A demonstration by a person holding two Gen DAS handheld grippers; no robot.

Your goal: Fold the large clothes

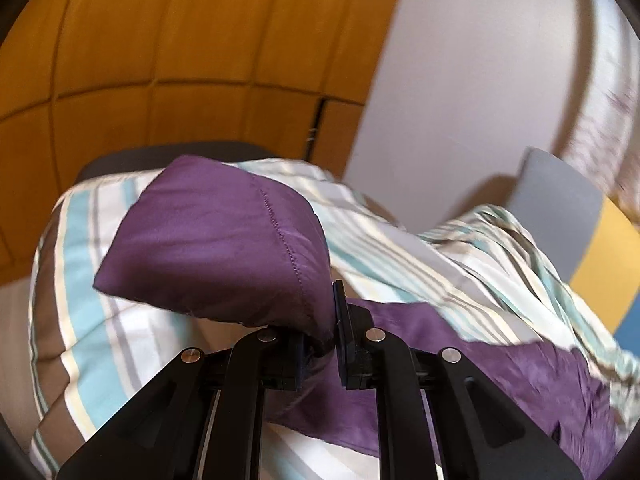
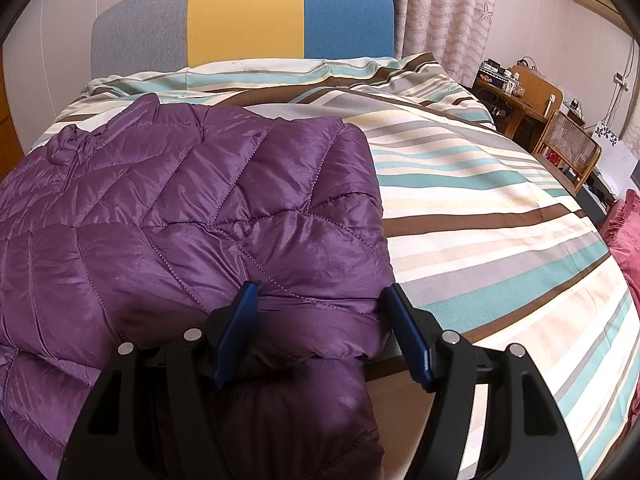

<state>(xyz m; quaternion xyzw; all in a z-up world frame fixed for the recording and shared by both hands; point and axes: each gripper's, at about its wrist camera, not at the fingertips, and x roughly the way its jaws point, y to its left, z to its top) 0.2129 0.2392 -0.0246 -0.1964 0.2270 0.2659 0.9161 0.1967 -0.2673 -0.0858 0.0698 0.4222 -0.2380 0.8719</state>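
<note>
A purple quilted jacket (image 2: 200,208) lies spread over the left half of a striped bed cover (image 2: 480,208). In the right wrist view my right gripper (image 2: 322,292) stands open over the jacket's near right corner, and the puffy hem bulges between its blue pads (image 2: 236,328). In the left wrist view my left gripper (image 1: 322,332) is shut on a bunched fold of the jacket (image 1: 208,248), which is raised off the striped cover (image 1: 84,280). That lifted piece flops over to the left of the fingers, and more purple fabric trails off to the lower right.
A grey, yellow and blue headboard (image 2: 244,16) stands at the far end of the bed. Right of the bed are a wooden desk (image 2: 516,96), a cane chair (image 2: 572,148) and a red cushion (image 2: 624,232). Orange wooden panels (image 1: 160,40) fill the left wrist view's background.
</note>
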